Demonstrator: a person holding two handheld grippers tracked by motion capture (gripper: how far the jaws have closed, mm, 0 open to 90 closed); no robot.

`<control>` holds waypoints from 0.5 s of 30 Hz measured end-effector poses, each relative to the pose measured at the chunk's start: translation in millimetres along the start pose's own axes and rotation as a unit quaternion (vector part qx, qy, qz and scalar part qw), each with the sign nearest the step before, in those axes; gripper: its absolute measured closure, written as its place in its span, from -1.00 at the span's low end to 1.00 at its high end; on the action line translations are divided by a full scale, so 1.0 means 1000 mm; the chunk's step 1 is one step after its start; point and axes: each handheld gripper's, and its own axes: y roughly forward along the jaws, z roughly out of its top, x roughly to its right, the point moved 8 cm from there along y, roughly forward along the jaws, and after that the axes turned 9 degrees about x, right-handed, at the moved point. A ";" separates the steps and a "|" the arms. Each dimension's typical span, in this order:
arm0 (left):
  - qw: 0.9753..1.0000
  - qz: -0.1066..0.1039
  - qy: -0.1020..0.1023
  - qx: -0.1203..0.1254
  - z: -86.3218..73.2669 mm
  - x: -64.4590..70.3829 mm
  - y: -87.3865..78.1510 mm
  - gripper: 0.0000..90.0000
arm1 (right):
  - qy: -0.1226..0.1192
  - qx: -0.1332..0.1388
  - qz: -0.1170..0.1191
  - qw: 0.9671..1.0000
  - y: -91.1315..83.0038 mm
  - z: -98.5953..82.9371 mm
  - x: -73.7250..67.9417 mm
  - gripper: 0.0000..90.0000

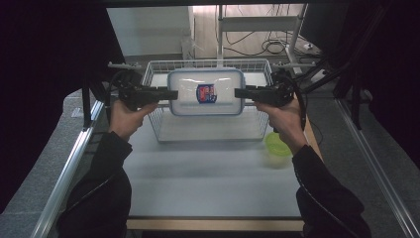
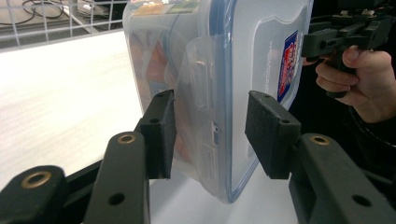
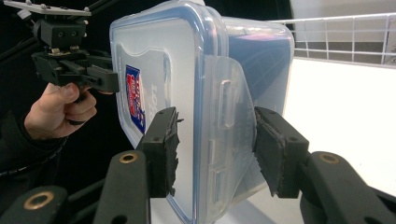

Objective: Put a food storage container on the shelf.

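Above the wire basket (image 1: 159,130), both grippers straddled the lidded food container (image 1: 206,91), jaws apart. It might slip, unclamped.

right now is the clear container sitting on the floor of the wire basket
No, the clear container is held up above the wire basket, with the left gripper and right gripper at its two ends.

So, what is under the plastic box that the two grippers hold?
Under the plastic box is the wire basket, on the white table. The basket floor right beneath the box is covered, so anything there is hidden.
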 end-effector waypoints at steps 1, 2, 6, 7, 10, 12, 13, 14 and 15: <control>1.000 0.001 -0.004 0.002 0.002 -0.002 0.001 0.20 | 0.002 0.000 -0.002 1.000 0.002 0.004 0.003 0.15; 1.000 0.001 -0.004 0.003 0.004 -0.003 0.002 0.19 | 0.003 0.001 -0.002 1.000 0.004 0.005 0.004 0.15; 1.000 0.003 -0.008 0.003 0.012 -0.011 0.008 0.19 | 0.005 0.001 -0.004 1.000 0.007 0.011 0.010 0.15; 1.000 0.003 -0.008 0.003 0.012 -0.011 0.008 0.19 | 0.006 0.001 -0.005 1.000 0.008 0.012 0.011 0.15; 1.000 0.006 -0.008 0.004 0.017 -0.015 0.012 0.19 | 0.008 0.003 -0.007 1.000 0.011 0.016 0.016 0.15; 1.000 0.007 -0.009 0.003 0.020 -0.017 0.014 0.18 | 0.010 0.002 -0.009 1.000 0.012 0.018 0.019 0.15; 1.000 0.009 -0.009 0.003 0.021 -0.017 0.015 0.18 | 0.010 0.002 -0.009 1.000 0.012 0.018 0.019 0.15; 1.000 0.010 -0.010 0.001 0.022 -0.018 0.017 0.18 | 0.011 0.003 -0.011 1.000 0.014 0.020 0.023 0.14; 1.000 0.011 -0.010 0.001 0.023 -0.019 0.018 0.18 | 0.013 0.003 -0.012 1.000 0.014 0.020 0.025 0.13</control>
